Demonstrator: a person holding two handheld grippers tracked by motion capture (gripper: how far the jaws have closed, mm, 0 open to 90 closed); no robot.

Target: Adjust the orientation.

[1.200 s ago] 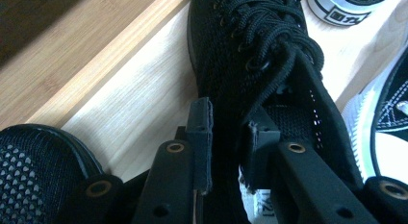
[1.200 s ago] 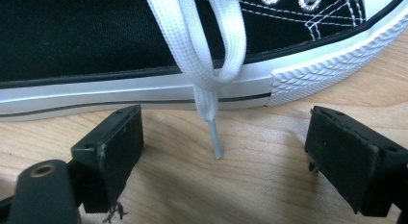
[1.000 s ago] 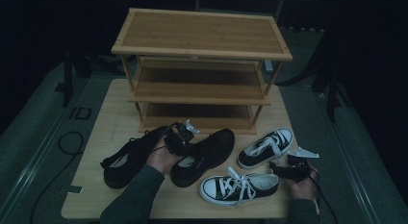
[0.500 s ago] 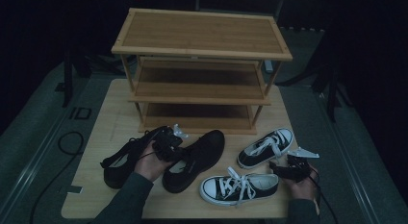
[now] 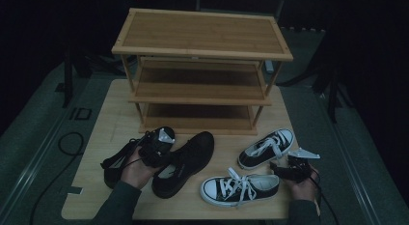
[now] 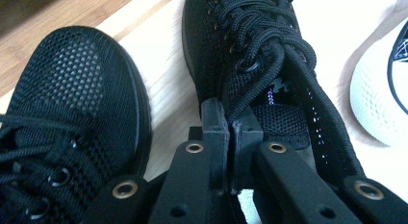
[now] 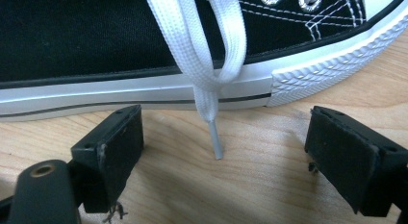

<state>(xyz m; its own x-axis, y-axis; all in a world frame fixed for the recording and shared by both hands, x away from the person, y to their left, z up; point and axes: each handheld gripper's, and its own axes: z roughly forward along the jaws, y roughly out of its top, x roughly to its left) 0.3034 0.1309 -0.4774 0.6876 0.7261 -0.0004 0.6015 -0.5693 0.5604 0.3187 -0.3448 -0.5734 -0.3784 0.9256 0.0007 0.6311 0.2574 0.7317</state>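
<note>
My left gripper is shut on the collar edge of a black mesh shoe. In the high view that gripper sits over the heel end of the shoe, next to a second black shoe on its left. My right gripper is open just above the tabletop beside a black-and-white sneaker. The sneaker's white lace hangs down, with its tip between the jaws and touching neither. From above, the right gripper is at the heel of the near sneaker.
A three-tier bamboo shoe rack stands at the back of the wooden table. A second black-and-white sneaker lies right of centre. A cable loops on the floor at the left.
My left gripper has drawn the black mesh shoe to the left, closer to the other black shoe. The right gripper and both sneakers have not moved.
</note>
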